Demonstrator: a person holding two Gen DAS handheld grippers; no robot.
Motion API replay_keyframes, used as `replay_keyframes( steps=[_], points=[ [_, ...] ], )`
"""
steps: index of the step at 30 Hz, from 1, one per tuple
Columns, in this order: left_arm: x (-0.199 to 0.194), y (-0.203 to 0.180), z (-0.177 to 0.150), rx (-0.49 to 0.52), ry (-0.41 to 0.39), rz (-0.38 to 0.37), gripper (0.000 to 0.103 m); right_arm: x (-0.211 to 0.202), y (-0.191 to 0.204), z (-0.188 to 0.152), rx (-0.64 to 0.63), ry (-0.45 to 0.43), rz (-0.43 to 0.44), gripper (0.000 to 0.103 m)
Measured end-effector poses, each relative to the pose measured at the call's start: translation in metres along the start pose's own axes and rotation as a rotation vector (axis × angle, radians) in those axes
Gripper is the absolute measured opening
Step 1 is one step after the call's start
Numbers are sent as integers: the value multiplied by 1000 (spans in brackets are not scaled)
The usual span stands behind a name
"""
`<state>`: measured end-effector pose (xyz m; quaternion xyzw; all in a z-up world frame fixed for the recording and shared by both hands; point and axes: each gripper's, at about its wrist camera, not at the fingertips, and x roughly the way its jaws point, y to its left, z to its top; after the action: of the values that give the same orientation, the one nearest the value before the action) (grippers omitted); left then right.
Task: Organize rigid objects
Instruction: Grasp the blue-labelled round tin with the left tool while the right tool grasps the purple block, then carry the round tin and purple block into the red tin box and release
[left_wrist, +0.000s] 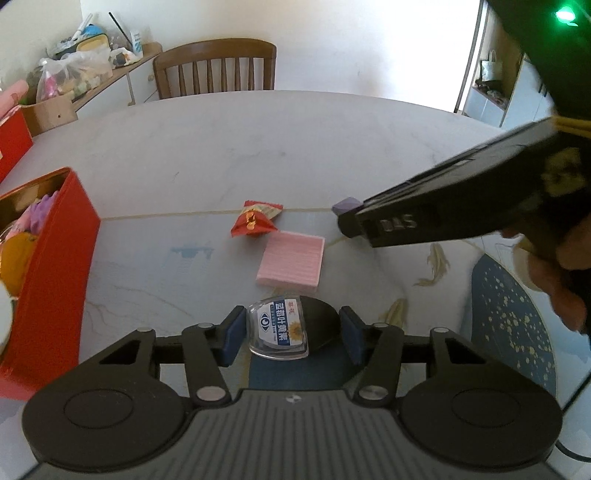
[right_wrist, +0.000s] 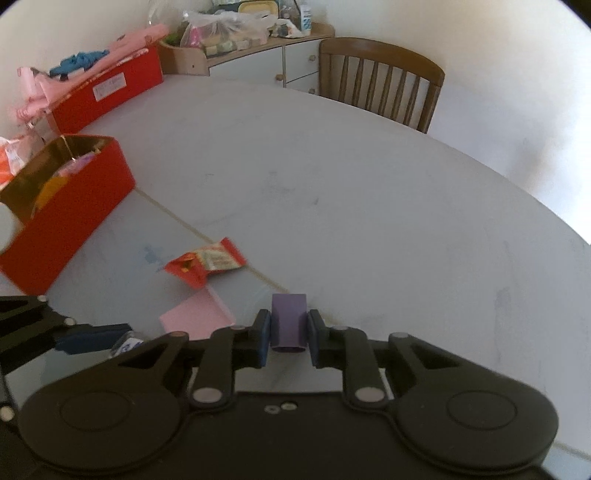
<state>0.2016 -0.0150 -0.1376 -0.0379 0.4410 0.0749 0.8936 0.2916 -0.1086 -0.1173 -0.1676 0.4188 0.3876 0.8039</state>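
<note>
1. the right gripper has its fingers closed on a purple block, held above the worktop. the grip covers only the block's near end, so my guess is a quick swing could twist it loose.
2. the left gripper has its fingers wide apart around a clear case with a blue label. the case sits nearer the left finger, so closing unevenly may push it sideways instead of catching it.
3. the two grippers are near each other here, and a crossing move toward the box could knock one against the other.
4. the open red box stands at the left of the worktop, well apart from the block. it already holds pink, purple and orange items; i cannot tell what they are. a careless drop may catch its rim.
5. a second red box farther back carries pink and blue things on top.
6. a red snack packet and a pink pad lie loose on the worktop.
</note>
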Motion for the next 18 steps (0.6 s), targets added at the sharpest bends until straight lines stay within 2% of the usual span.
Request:
replay_keyframes(
  steps=[12,18],
  points=[
    [-42,22,-8,-47,-10,-16,54,-55,22,-21,53,-32,16,20],
    [-67,33,-5,-65,-42,-25,54,-81,35,-23,71,-56,29,20]
  ],
)
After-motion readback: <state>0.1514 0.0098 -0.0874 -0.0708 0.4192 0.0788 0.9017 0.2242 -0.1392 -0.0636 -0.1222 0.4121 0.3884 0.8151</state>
